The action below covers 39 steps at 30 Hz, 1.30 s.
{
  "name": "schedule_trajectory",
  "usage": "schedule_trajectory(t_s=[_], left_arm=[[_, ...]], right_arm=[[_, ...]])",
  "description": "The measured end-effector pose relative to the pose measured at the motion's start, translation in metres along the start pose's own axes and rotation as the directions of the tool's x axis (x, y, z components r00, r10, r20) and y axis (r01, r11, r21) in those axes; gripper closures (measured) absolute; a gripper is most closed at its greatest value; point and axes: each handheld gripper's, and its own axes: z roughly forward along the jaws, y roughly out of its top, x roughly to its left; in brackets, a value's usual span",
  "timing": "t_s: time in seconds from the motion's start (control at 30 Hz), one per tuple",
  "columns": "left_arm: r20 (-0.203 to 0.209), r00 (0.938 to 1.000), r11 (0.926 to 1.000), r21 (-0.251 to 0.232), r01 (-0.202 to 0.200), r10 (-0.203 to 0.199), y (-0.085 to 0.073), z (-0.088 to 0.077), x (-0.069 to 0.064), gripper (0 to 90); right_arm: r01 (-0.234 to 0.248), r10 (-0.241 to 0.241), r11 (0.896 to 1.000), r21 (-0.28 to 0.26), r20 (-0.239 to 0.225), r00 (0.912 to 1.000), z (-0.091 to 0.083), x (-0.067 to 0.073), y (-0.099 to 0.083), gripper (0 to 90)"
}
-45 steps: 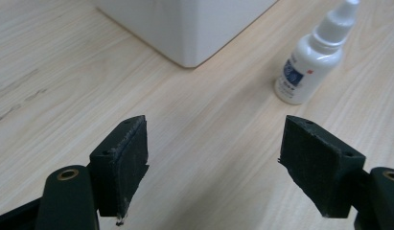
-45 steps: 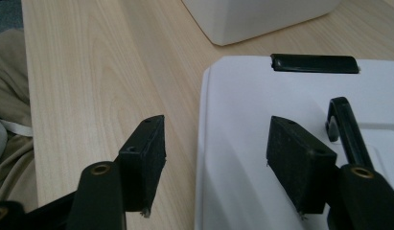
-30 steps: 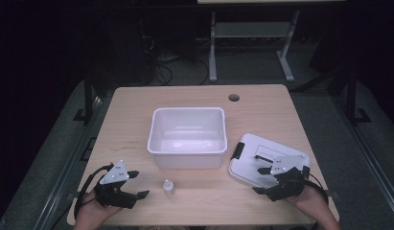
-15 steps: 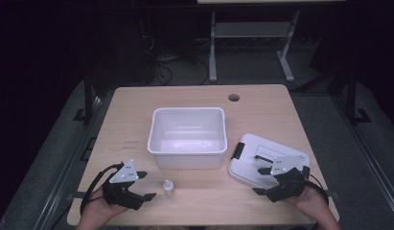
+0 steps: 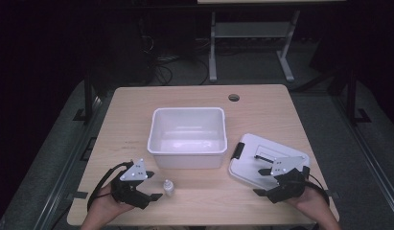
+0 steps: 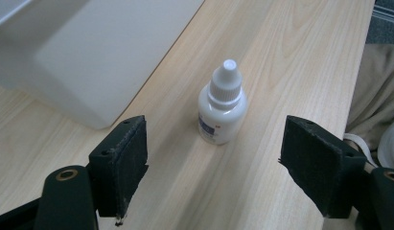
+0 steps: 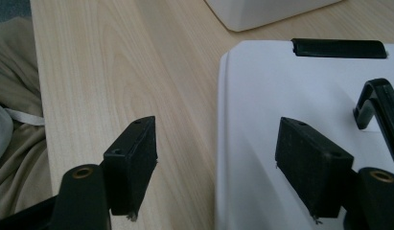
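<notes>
I see the dropper bottle standing upright on the desk just in front of the white tub, its long axis vertical, cap pointing up. My left hand-held gripper is spread wide around it, untouching; my right hand-held gripper is released too.

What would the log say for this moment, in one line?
left hand-held gripper: open, facing dropper bottle | bottle: upright on table | right hand-held gripper: open over lid edge

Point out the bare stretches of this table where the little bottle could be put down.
Free: the wood left of the white bin, the far strip between bin and cable hole, and the near edge between the dropper bottle and lid. Crowded: around the left gripper and where the right gripper sits at the lid.
</notes>
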Motion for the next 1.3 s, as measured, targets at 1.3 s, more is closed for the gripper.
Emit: schedule_trajectory(t_s=[1.3], left_arm=[[0.095,0.9937,0.9921,0.104,-0.069,0.059,0.023,0.032,0.002,40.6]], right_arm=[[0.012,-0.012,1.0,-0.005,0.01,0.9999,-0.004,0.0,0.002,29.5]])
